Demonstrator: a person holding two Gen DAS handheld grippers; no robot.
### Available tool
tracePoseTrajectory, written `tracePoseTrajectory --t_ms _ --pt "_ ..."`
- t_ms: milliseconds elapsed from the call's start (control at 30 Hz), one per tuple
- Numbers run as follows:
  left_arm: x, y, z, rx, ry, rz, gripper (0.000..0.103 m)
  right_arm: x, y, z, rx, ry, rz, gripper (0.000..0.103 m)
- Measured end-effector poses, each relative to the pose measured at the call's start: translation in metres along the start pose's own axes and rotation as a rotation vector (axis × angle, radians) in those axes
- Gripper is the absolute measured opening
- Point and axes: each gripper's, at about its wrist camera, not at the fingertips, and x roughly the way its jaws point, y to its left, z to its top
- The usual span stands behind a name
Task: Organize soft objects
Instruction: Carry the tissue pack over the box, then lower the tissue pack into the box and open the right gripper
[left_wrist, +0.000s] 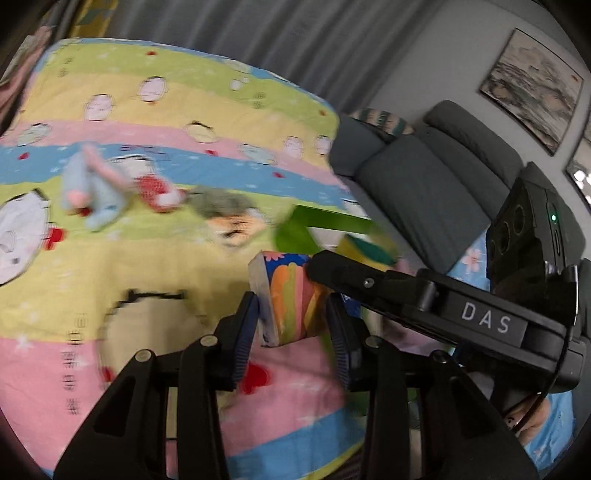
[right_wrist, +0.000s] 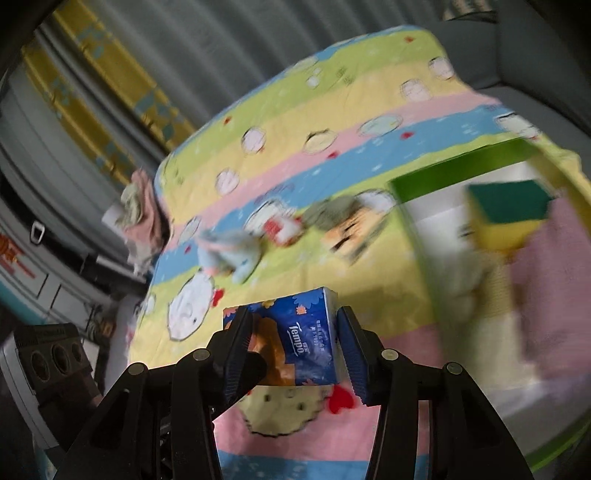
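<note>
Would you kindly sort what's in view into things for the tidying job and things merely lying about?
Job: tissue pack held by both tools, green box, sponge, blue plush, grey plush.

Lying about: sofa, picture, curtain.

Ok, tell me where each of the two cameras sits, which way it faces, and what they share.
Left wrist: sits on the left gripper, facing forward over the striped bedsheet toward a grey sofa; its own jaws grip a tissue pack, and the right gripper reaches in from the right.
Right wrist: sits on the right gripper, facing across the bedsheet toward the curtains; its jaws hold the same tissue pack.
Shared: tissue pack, blue plush toy, green-rimmed box, bedsheet.
</note>
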Motion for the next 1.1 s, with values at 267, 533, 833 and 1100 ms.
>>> tracePoseTrajectory --t_ms 267,533,833,1100 --pt "0.039 -0.060 0.000 0.047 0.081 -0.117 0.036 -0.061 -0.056 0.005 0.070 -0.094 -0.083 0.051" --pt "0.080 -0.111 -0.014 0.106 0.188 -0.172 0.036 -0.094 -0.105 0.003 0.147 -0.161 -0.195 0.051" --pt "0.119 -0.130 -0.020 0.120 0.303 -0.162 0.036 -0.086 -0.145 0.002 0.226 -0.109 -0.269 0.051" --pt "0.135 -0.139 -0.023 0.174 0.351 -0.089 0.036 -0.075 -0.158 0.001 0.254 -0.081 -0.319 0.051"
